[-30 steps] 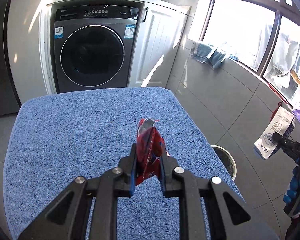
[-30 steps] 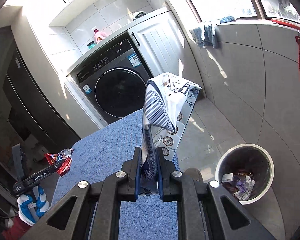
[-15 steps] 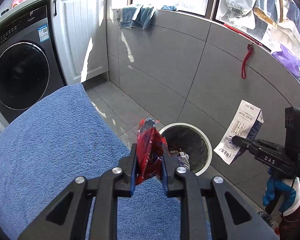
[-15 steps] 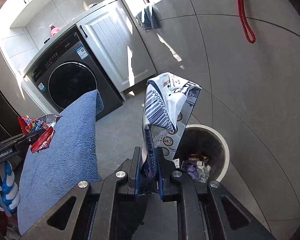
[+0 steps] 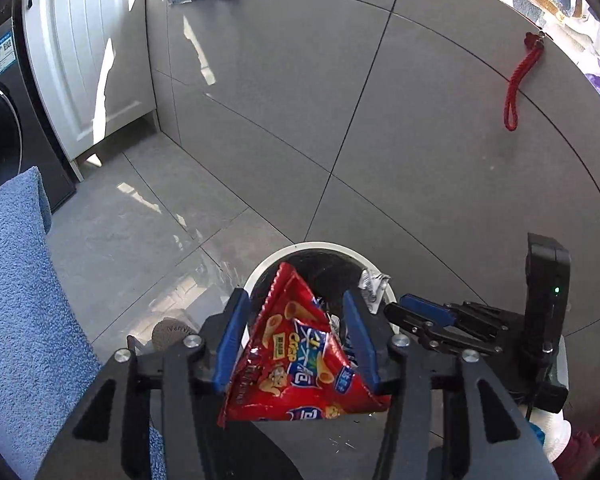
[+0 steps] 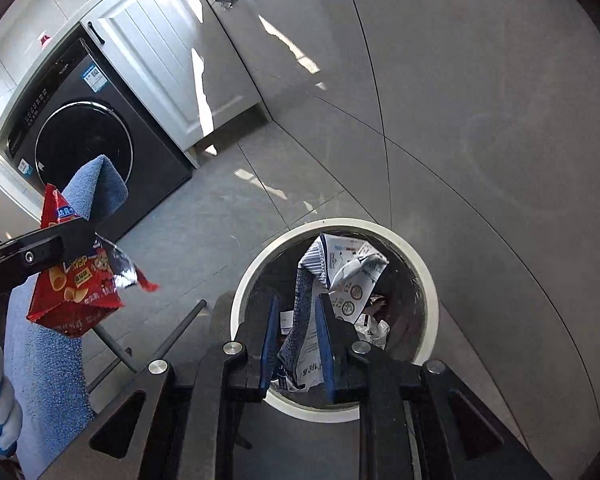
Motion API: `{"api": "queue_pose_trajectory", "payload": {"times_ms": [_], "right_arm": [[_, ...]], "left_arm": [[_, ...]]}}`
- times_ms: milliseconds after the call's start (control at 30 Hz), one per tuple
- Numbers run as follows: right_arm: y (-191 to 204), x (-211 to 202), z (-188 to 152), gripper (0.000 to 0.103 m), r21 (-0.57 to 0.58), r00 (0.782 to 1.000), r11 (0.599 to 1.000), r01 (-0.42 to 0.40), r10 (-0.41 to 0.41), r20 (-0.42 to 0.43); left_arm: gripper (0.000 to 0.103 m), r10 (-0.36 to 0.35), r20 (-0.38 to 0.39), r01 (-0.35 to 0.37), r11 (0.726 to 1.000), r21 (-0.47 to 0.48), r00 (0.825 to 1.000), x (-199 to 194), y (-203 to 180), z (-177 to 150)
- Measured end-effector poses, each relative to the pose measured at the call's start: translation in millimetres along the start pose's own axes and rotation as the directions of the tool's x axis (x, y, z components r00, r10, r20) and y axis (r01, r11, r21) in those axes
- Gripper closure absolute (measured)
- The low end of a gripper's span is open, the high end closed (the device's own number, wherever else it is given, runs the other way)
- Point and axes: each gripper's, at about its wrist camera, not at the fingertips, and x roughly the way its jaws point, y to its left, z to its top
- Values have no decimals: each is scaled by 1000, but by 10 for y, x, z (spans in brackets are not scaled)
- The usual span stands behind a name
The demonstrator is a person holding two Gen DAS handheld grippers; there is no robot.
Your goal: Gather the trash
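Note:
My left gripper (image 5: 294,300) hangs over the white-rimmed trash bin (image 5: 268,264) with its jaws opening. The red snack bag (image 5: 300,360) has spread out loose between the blue pads. In the right wrist view my right gripper (image 6: 299,304) is above the same bin (image 6: 428,280), and its jaws are opening too. The blue-and-white carton (image 6: 340,272) sags between its pads, with its top down inside the bin among other trash. The left gripper's finger (image 6: 60,240) and the red bag (image 6: 76,292) show at the left. The right gripper (image 5: 404,308) shows beside the bin.
The blue towel-covered table (image 5: 16,300) lies left of the bin, and its folding legs (image 6: 116,344) stand close to it. A dark washing machine (image 6: 84,140) and a white cabinet (image 5: 88,60) are behind. A grey tiled wall with a red rope (image 5: 520,80) rises right behind the bin.
Both grippers swung from above the table and down over the bin. Their jaws parted. The red bag unfolded between the left pads, and the carton slid lower into the bin.

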Motion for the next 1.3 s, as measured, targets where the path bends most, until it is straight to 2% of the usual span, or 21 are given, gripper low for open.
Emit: {"api": "queue_pose_trajectory", "payload": {"times_ms": [33,67,200,400,633,767,1000,1133,1233,1300], "right_arm": [[-18,26,2,70,4,1000,1000,16,-16,-4],[-50,37,-9,67,9,1000,1000,25,-25,-5],[-130,-7,-57,66,25,999,999,33,-33,-3],[-124,-168,-135,63,30,999,999,39,-40,13],[51,-335,-221,63,20,999,1000,14,-15,40],[74,-363,-379,63,32,999,999,-5,4,33],[62,-311,-682,63,27,999,999,-17,18,-34],[-57,-181,-935,59,60,996,998,-27,32,-82],[-199,71,-1251,58,70,986,997,-12,24,-164],[-261,312,-1504,58,50,970,999,5,7,-243]], "left_arm": [[53,-12,-6,12,1000,-4,1000,38,-2,22],[53,-18,-10,18,1000,-8,1000,73,-12,41],[53,-31,-5,31,1000,-6,1000,47,-23,48],[53,-10,22,10,1000,-21,1000,-193,102,-35],[53,25,89,-21,999,-37,996,-712,281,-210],[53,53,117,-47,997,-56,992,-948,404,-328],[53,78,143,-63,992,-106,987,-1150,544,-466],[53,107,150,-91,990,-106,983,-1192,567,-590],[53,124,143,-107,987,-122,982,-1151,646,-658],[53,157,136,-141,982,-125,978,-1081,700,-712]]}}
